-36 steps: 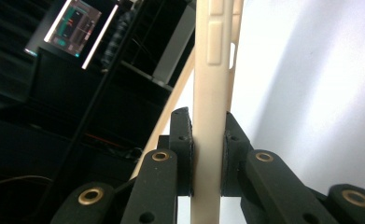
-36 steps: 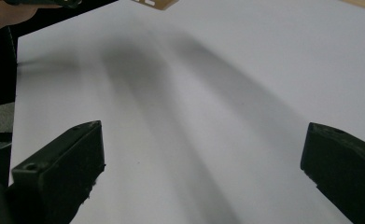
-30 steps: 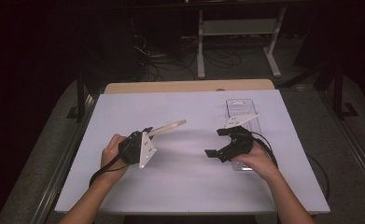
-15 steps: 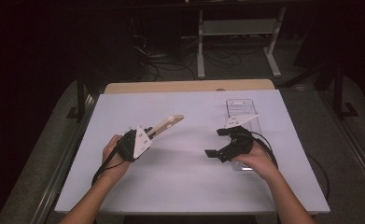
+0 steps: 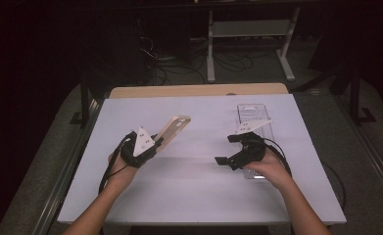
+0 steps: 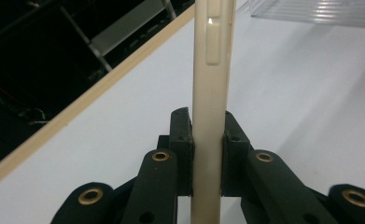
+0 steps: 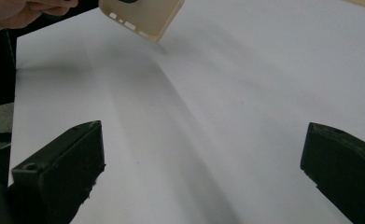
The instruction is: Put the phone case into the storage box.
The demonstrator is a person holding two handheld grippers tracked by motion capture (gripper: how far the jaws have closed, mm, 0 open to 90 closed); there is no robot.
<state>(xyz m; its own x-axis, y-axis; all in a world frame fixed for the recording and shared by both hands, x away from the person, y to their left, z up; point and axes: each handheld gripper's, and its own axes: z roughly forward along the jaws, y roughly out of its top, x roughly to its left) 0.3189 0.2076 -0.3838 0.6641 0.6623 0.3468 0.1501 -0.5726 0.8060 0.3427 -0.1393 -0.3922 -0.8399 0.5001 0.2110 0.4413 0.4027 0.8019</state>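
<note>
The left gripper point(image 5: 155, 142) sits over the left half of the white table point(image 5: 199, 196), and its jaws are clamped on the lower end of a cream phone case point(image 5: 172, 131). In the left gripper view the case point(image 6: 211, 93) runs straight up between the two black jaws, edge-on, with the pads pressed against both of its flat sides and a raised button strip near its upper end. From the high view the case is tilted, its free end pointing up and toward the far right, clear of the table top. The right gripper point(image 5: 224, 150) is near the middle right of the table, well apart from the case, with its jaws spread wide and nothing between them; in the right gripper view the jaws stand far apart over bare white table, and the case point(image 7: 143, 16) shows at the top left. A clear plastic box point(image 5: 253, 117) lies on the table just beyond the right hand point(image 5: 267, 169).
</note>
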